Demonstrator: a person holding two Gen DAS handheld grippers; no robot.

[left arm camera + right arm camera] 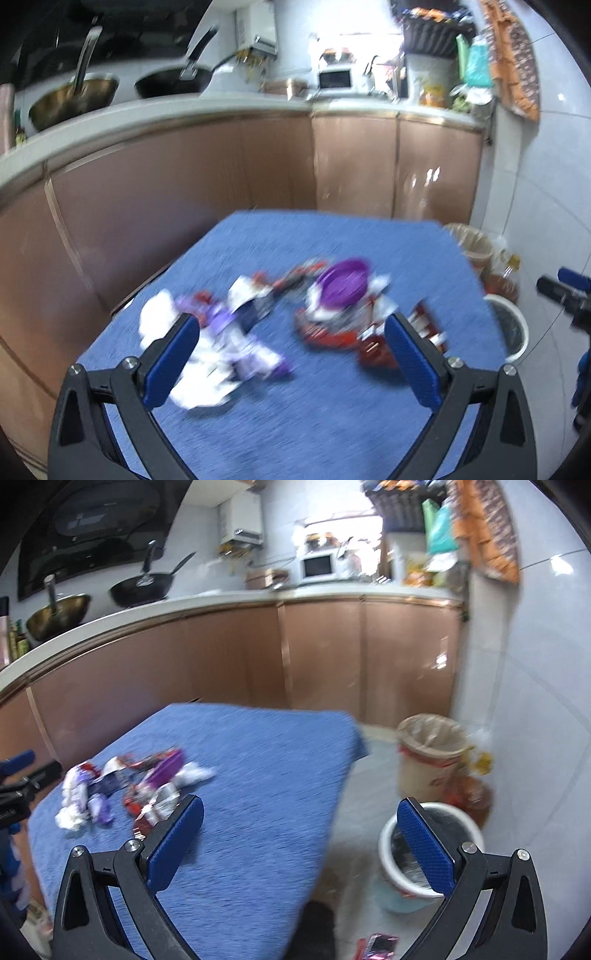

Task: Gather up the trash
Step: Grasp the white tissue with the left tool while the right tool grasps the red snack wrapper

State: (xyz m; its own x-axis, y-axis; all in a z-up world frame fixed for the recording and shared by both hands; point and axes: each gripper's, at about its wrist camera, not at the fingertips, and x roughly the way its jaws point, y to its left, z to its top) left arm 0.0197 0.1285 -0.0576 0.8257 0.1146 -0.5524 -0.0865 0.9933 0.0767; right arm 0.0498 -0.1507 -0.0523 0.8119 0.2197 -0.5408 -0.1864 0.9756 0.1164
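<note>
A heap of trash lies on the blue cloth-covered table (332,413): crumpled white tissue (162,314), purple and white wrappers (240,354), a purple lid (343,282) and red wrappers (332,334). My left gripper (291,332) hovers open just above and in front of the heap, holding nothing. My right gripper (301,825) is open and empty over the table's right edge (332,823), with the trash heap (122,786) off to its left. A white trash bin (424,853) stands on the floor below its right finger (424,842).
A beige lined bin (430,757) and bottles stand against the tiled wall behind the white bin. Brown kitchen cabinets (351,166) with pans on the counter run behind the table. A red wrapper (376,945) lies on the floor. Both views are motion-blurred.
</note>
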